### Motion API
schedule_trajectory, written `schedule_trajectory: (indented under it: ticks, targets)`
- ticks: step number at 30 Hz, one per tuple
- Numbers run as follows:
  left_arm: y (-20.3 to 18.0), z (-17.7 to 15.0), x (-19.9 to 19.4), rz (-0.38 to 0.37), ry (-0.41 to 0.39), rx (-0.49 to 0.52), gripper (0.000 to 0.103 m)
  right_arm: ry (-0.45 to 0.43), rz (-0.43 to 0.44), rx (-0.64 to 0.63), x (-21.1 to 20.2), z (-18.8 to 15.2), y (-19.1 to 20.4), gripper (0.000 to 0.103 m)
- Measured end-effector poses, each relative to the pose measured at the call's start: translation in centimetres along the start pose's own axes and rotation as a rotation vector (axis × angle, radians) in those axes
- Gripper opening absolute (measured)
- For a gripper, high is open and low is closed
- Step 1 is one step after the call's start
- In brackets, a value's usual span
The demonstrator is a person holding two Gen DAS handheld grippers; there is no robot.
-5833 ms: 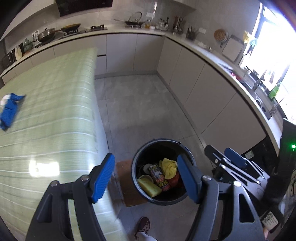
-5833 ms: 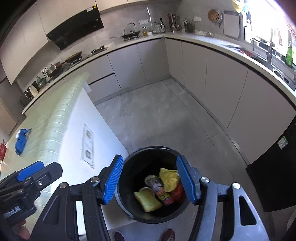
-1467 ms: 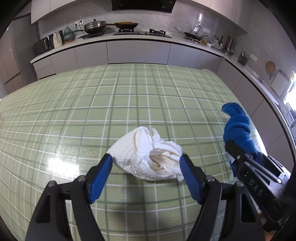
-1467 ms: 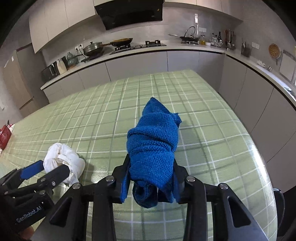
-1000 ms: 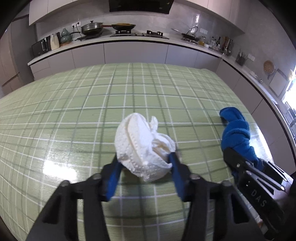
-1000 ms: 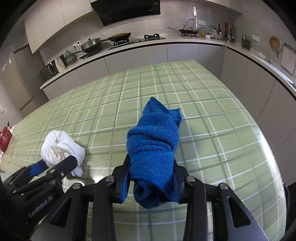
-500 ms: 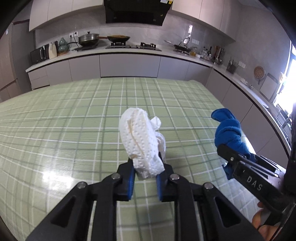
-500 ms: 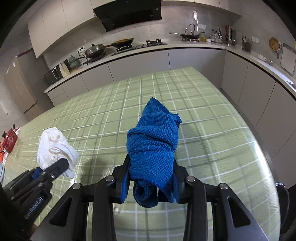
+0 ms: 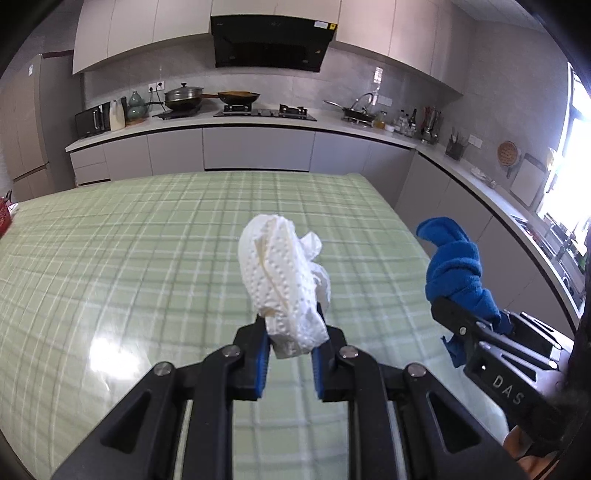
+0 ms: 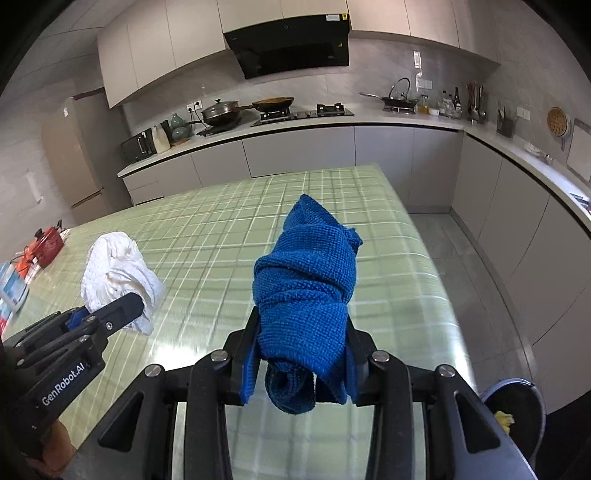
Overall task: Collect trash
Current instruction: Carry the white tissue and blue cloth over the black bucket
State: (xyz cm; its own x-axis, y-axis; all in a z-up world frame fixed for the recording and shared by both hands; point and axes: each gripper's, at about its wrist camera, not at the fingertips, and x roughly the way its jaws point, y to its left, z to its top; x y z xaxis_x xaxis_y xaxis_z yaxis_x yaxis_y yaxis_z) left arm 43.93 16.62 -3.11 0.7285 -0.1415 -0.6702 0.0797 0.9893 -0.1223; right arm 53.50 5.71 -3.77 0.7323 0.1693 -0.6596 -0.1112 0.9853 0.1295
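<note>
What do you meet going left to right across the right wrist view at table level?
red item at the table's left edge → white paper towel held in the left gripper → blue cloth held in the right gripper → black bin on the floor.

- The place was a home kitchen, fitted in an L along two walls.
- A black range hood (image 9: 271, 42) hung over a gas hob (image 9: 264, 110), with pale upper cabinets (image 9: 140, 33) to either side.
- A lidded pot (image 9: 183, 96) and a frying pan (image 9: 238, 97) stood on the burners; a microwave (image 9: 92, 120) sat at the left end of the white counter (image 9: 258, 123).
- Grey handleless base cabinets (image 9: 258, 147) ran below the counter.
- Bottles and utensil holders (image 10: 465, 101) crowded the far corner.
- A green checked cloth covered the central island (image 9: 110, 258).
- A tall fridge (image 10: 70, 158) stood at the left.
</note>
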Motion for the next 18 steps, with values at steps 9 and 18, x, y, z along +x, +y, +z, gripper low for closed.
schedule_trajectory:
  ticks: [9,18]
  targets:
    - [-4.7,-3.1,-3.1,-0.106,-0.013,0.076,0.02,-0.032,-0.073,0.078,-7.2,-4.6,-4.1,0.039]
    - [-10.0,-5.8,-5.3,-0.207,0.028,0.134,0.02,-0.01,-0.17,0.127,-13.8,-9.9,-8.4,0.039]
